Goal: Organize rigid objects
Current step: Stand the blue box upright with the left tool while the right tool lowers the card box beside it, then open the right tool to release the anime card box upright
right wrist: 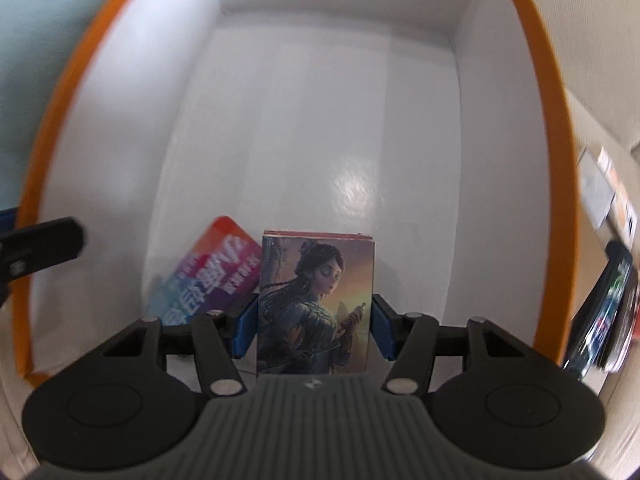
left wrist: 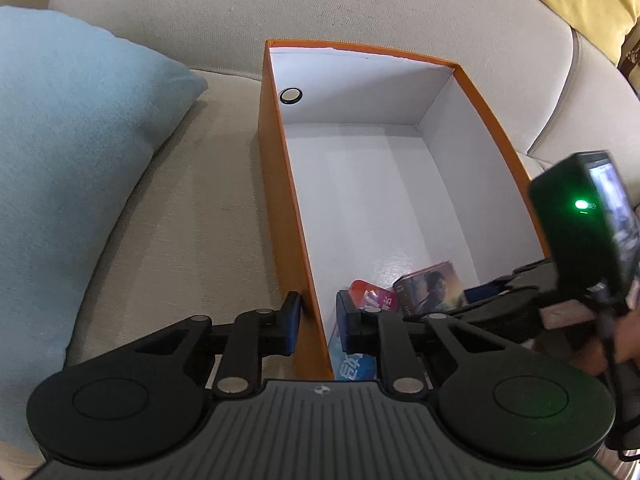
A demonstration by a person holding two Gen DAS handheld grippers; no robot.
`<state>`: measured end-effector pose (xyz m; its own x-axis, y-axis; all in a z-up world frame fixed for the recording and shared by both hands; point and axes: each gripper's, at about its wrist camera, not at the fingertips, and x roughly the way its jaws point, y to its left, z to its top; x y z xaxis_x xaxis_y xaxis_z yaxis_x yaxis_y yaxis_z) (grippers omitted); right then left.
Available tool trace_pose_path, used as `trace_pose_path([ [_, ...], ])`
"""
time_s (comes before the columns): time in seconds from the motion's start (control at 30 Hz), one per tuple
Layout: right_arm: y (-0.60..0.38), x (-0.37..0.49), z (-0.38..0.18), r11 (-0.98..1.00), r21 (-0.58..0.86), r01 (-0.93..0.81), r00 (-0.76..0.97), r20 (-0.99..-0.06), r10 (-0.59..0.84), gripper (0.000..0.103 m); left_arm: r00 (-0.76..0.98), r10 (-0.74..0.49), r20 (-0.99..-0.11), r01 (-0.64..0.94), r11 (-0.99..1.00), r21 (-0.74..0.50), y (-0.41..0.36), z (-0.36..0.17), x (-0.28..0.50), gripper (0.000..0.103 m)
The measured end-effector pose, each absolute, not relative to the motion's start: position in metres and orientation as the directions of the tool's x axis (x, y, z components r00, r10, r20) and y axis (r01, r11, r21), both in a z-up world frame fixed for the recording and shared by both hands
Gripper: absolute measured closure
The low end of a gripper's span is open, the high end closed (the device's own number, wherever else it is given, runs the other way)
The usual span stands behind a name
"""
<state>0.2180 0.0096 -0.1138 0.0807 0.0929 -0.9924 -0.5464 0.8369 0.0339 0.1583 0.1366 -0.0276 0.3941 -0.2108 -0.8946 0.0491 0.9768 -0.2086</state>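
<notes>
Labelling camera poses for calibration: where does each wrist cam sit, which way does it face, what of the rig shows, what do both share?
Left wrist: on the left gripper, looking steeply down along the orange cardboard box with white inside on a beige sofa; its fingers straddle the near left wall; the right gripper shows at right.
Right wrist: on the right gripper, looking straight down into the box; its fingers hold a small illustrated card box.
Shared: box, card box, colourful flat packet.

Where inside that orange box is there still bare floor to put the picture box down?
Nearly all of the orange box floor is bare, from the far wall with the round hole down to the near end. Only the near end is crowded: the colourful packet lies there beside the picture box in the right gripper.
</notes>
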Motion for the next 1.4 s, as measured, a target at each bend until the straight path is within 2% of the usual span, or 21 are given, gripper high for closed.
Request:
trace_pose_path([
  [0.23, 0.028, 0.219, -0.128, 0.847, 0.135, -0.514, -0.018, -0.989, 0.147, 0.044, 0.389, -0.259, -0.884, 0.033, 0.963, -0.268, 0.147, -0.03, 0.158, 0.084],
  [0.43, 0.038, 0.218, -0.131, 0.839, 0.175, -0.515, -0.047, -0.983, 0.176, 0.043, 0.388, -0.282, -0.877, 0.025, 0.955, -0.296, 0.155, -0.032, 0.157, 0.085],
  [0.57, 0.034, 0.22, -0.127, 0.834, 0.205, -0.512, -0.049, -0.976, 0.21, 0.038, 0.39, -0.282, -0.877, 0.024, 0.955, -0.296, 0.155, -0.031, 0.157, 0.086],
  [0.67, 0.027, 0.221, -0.127, 0.837, 0.217, -0.502, -0.057, -0.974, 0.218, 0.04, 0.391, -0.281, -0.876, 0.02, 0.955, -0.297, 0.155, -0.031, 0.157, 0.086],
  [0.8, 0.019, 0.221, -0.131, 0.841, 0.256, -0.476, -0.083, -0.966, 0.247, 0.05, 0.393, -0.26, -0.882, 0.029, 0.962, -0.27, 0.15, -0.03, 0.156, 0.087],
  [1.4, 0.017, 0.183, -0.142, 0.868, 0.285, -0.407, -0.076, -0.957, 0.279, 0.05, 0.396, -0.158, -0.905, 0.043, 0.987, -0.154, 0.141, -0.03, 0.141, 0.089],
])
